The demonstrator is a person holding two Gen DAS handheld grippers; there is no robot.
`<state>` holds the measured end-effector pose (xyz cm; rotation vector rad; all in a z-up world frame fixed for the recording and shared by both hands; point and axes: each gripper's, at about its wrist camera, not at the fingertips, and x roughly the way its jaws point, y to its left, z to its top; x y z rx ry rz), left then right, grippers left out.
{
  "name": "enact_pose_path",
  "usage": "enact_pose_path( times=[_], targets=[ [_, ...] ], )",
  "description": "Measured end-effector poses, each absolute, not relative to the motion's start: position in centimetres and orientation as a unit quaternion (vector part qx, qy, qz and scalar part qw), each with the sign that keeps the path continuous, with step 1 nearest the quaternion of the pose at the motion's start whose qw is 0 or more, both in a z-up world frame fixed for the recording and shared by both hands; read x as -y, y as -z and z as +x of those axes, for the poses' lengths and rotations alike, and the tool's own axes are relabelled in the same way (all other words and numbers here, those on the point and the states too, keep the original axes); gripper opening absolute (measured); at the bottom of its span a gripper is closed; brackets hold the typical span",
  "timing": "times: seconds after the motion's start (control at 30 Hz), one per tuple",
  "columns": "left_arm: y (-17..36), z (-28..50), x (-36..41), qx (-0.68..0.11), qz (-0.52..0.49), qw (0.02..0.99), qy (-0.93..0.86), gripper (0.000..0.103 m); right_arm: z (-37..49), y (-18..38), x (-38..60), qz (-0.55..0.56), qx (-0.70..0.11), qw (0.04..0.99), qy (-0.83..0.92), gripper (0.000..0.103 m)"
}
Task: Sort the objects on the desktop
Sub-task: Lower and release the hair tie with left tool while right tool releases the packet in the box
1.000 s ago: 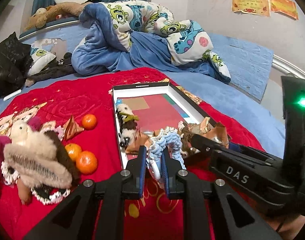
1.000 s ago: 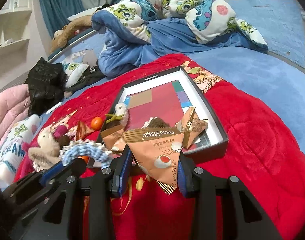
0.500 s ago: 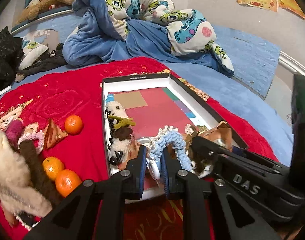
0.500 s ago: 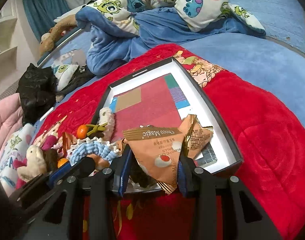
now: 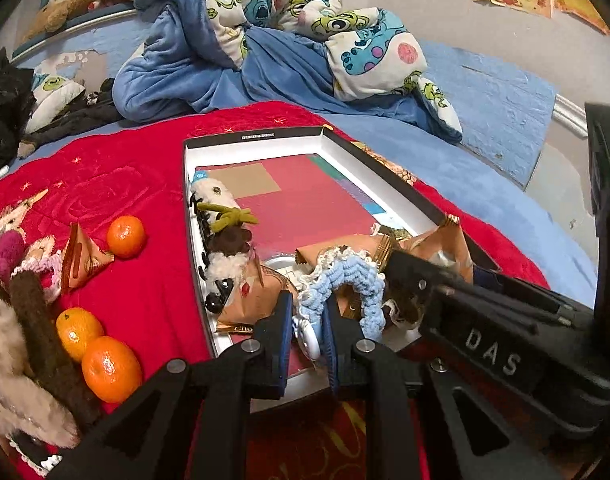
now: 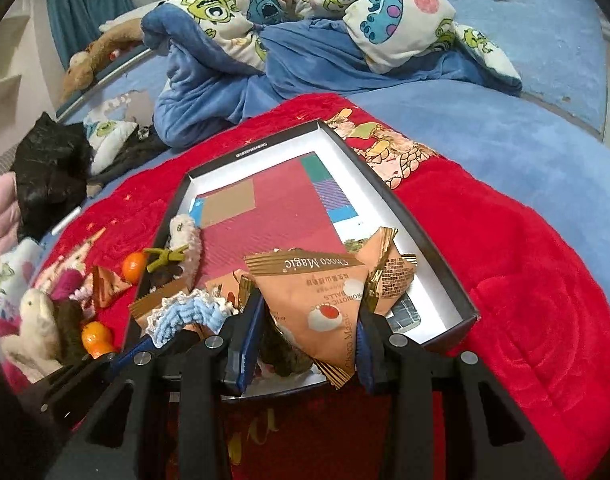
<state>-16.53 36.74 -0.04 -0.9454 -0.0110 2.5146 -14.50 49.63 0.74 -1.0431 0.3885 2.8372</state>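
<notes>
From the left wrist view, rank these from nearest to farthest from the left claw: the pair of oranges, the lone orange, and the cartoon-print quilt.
1. The pair of oranges, low on the left beside the left claw, on the red blanket.
2. The lone orange, farther up on the left, outside the tray.
3. The cartoon-print quilt, heaped at the far end of the bed.

Even indoor light, heavy fisheye warp

Soft, diffuse room light falls evenly on the red blanket (image 5: 117,184), colours saturated, shadows faint. Around the box (image 6: 433,256), detail stays fairly sharp; beyond it the bedding bows and the corners go black. The right gripper (image 5: 433,276), seen from the left wrist, is slightly motion-blurred. No strong glare.
</notes>
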Motion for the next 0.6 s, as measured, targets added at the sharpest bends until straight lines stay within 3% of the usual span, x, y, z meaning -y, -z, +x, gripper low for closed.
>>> enact_pose_path(
  times=[0.6],
  targets=[
    [0.74,-15.83,-36.57,0.002,-0.345,0.225,-0.911,0.015,-14.20,-0.47,-48.83,-0.340,-0.083,0.045,-0.936,0.039]
  ],
)
